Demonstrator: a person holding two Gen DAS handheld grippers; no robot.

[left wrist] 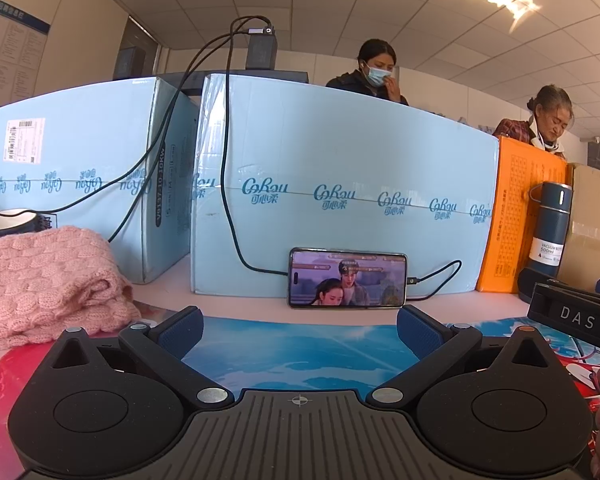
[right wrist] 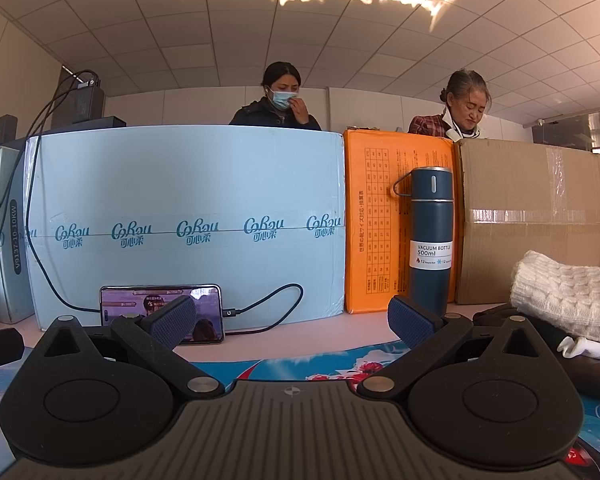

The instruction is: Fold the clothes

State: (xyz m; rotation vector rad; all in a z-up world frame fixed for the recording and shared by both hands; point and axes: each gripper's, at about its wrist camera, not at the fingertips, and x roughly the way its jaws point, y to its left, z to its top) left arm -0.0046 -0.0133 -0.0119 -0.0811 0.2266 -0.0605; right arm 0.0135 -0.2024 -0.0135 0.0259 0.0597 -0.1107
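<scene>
Right, both my grippers, left (left wrist: 299,332) and right (right wrist: 292,322), have fingers spread wide, holding nothing. The pink knit (left wrist: 46,284) lies folded left of the phone (left wrist: 347,278), long axis running left-right, well clear of my left fingers. The white knit (right wrist: 572,292) sits right of my right fingers.

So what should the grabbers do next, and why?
Probably the right gripper should reach right for the white knit. Both grippers are open and empty, the left gripper too, and the pink knit already looks folded.
</scene>
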